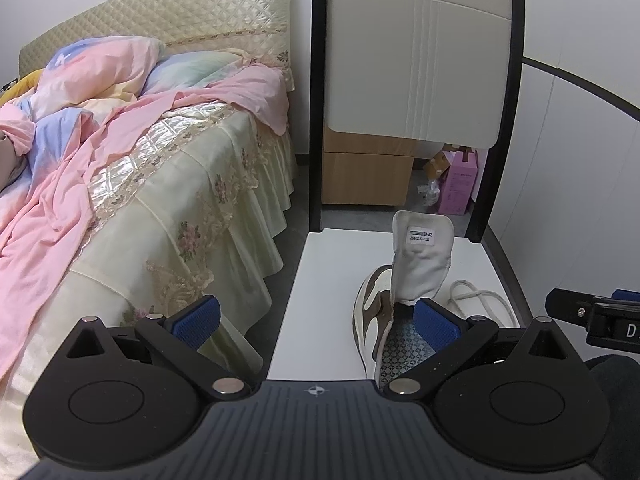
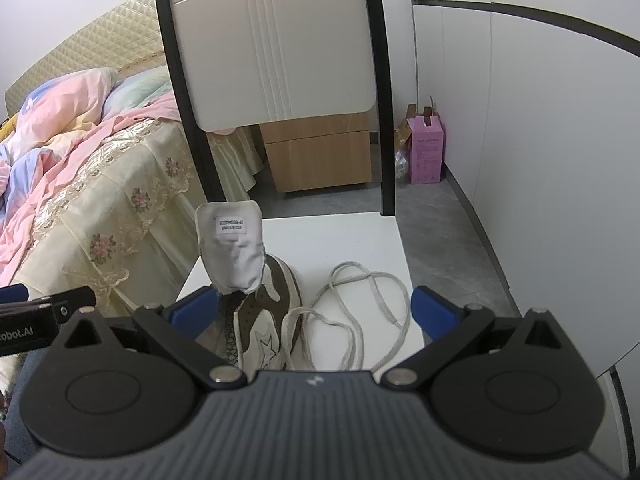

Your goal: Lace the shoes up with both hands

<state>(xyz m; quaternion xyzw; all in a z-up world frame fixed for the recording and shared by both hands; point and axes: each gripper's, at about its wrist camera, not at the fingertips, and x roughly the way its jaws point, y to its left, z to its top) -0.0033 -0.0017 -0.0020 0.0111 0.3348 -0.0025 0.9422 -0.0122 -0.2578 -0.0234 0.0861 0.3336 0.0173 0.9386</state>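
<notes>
A white and brown sneaker (image 1: 372,312) (image 2: 268,320) lies on the white chair seat (image 1: 320,280) (image 2: 360,240), its grey tongue (image 1: 420,260) (image 2: 234,248) pulled upright with a size label showing. A loose off-white lace (image 1: 480,298) (image 2: 360,308) lies in loops on the seat to the shoe's right. My left gripper (image 1: 318,324) is open above the seat's near left edge, its right pad by the shoe's opening. My right gripper (image 2: 314,312) is open, spanning the shoe's side and the lace loops. Nothing is held.
The chair's pale backrest (image 1: 416,60) (image 2: 272,48) stands behind the shoe. A bed with floral skirt and pink bedding (image 1: 140,160) (image 2: 80,160) is on the left. A wooden cabinet (image 1: 366,172), a pink box (image 2: 426,152) and a white wall are beyond.
</notes>
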